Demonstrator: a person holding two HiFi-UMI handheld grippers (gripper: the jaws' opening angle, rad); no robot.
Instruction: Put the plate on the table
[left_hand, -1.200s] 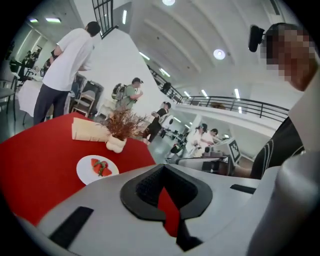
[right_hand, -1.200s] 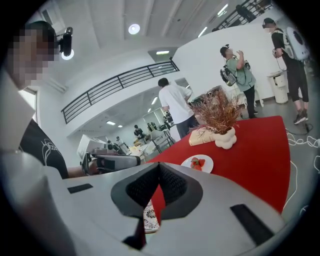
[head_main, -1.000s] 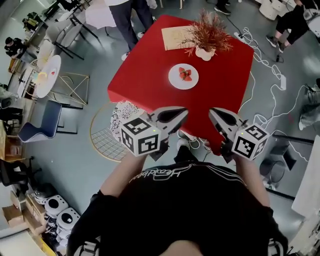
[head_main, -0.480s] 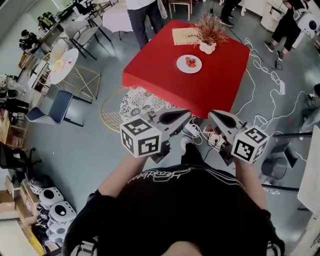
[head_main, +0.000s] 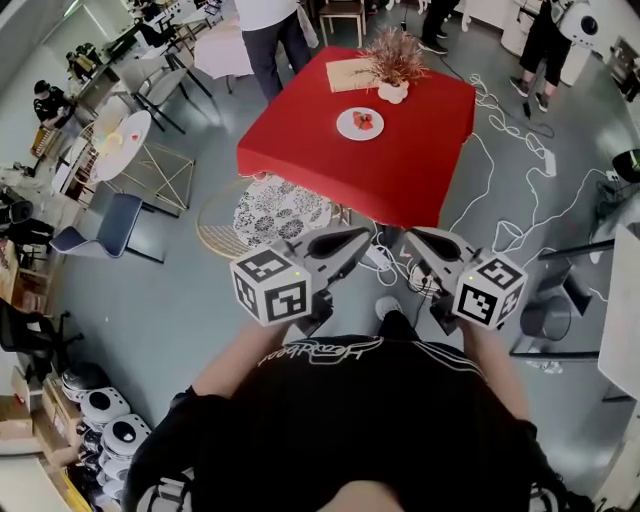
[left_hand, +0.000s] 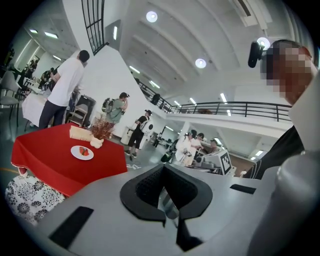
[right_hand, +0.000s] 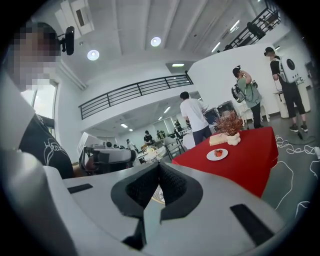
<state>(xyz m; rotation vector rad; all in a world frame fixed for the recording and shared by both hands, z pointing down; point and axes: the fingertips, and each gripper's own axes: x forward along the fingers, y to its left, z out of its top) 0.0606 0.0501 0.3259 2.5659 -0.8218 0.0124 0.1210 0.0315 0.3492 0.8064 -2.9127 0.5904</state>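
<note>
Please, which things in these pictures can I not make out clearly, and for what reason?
- Food on the plate: too small in every view; only red pieces show.
- Tan sheet: head view, the plant overlaps one end; too small to identify.
- Patterned round thing: head view, the table covers its far side.

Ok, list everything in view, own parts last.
Square red-clothed table: one, red, top centre of the head view.
Round white plate of red fruit: one, white, mid-table.
White pot of dried reddish plant: one, on the table beyond the plate.
Flat tan mat: one, tan, table's far-left corner.
Black-and-white patterned round seat: one, on the floor by the table's near-left corner.
White cables: several, on the floor right of the table.
Bystanders: several, beyond the table.
Left gripper: grey, shut, empty.
Right gripper: grey, shut, empty.
</note>
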